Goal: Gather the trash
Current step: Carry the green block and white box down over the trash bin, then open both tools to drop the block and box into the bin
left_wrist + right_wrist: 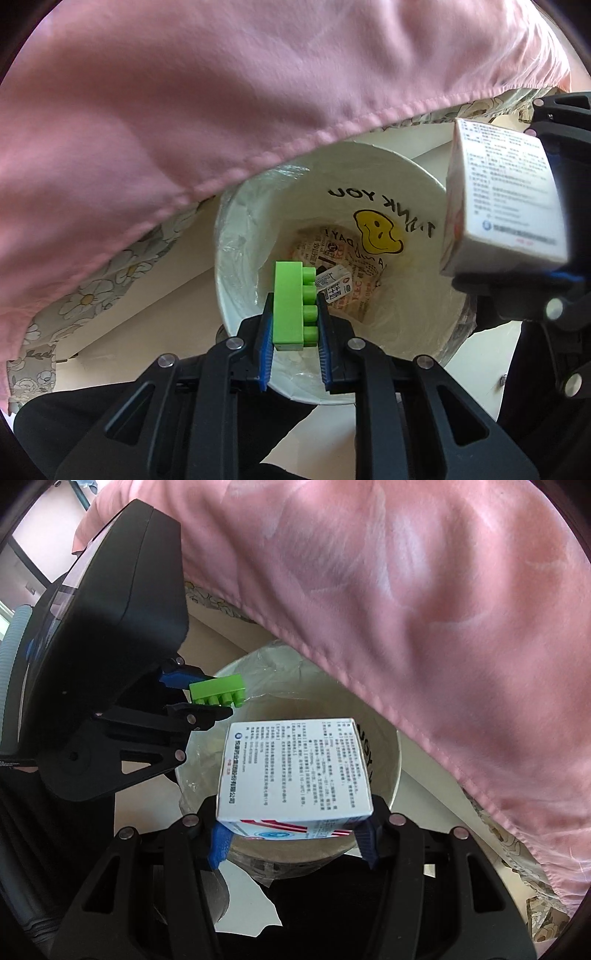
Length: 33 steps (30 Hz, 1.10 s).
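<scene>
Left claw (295,314) is clamped on a green brick (291,306), right claw (293,834) on a printed box (295,768); both are held above a lined bin (369,177) beneath pink cloth (221,92).

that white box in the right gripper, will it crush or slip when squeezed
The white box looks like thin printed card, so it likely dents under a hard squeeze. It is probably light. The right gripper grips only its lower end, so it may pivot.

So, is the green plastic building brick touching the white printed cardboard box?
Apart. The right wrist view shows the brick clear of the box, bin liner visible between.
</scene>
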Motion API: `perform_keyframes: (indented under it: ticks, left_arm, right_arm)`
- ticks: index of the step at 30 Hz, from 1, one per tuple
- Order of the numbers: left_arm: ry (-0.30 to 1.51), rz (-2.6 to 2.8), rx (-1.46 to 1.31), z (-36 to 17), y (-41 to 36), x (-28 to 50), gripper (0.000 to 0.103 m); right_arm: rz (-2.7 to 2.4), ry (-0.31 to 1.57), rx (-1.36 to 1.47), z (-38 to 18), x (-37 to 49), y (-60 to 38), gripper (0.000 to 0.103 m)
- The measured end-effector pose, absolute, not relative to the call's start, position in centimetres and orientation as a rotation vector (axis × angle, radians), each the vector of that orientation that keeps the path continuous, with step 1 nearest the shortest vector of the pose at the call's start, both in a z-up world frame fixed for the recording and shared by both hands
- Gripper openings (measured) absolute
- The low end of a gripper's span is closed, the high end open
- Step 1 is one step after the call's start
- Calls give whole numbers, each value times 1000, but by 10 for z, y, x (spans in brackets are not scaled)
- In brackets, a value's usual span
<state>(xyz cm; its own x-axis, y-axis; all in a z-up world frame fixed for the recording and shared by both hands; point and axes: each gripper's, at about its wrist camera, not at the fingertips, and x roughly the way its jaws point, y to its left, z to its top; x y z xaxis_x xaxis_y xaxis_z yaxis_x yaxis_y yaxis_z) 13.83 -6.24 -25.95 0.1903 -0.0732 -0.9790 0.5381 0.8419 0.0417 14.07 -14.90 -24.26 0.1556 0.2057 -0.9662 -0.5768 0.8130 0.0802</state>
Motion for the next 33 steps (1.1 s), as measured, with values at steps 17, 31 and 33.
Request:
perform_keyframes:
  ticks: [17, 31, 33]
  left_arm:
    - [1442, -458, 400, -305, -71, 150, 28]
    - [1488, -464, 403, -324, -79, 145, 96]
    - [1488, -458, 403, -324, -79, 145, 96]
  right_arm:
    - [574, 1359, -363, -266, 152, -134, 61]
    - [523, 1373, -383, -274, 150, -128, 96]
    - [520, 1373, -380, -272, 152, -129, 96]
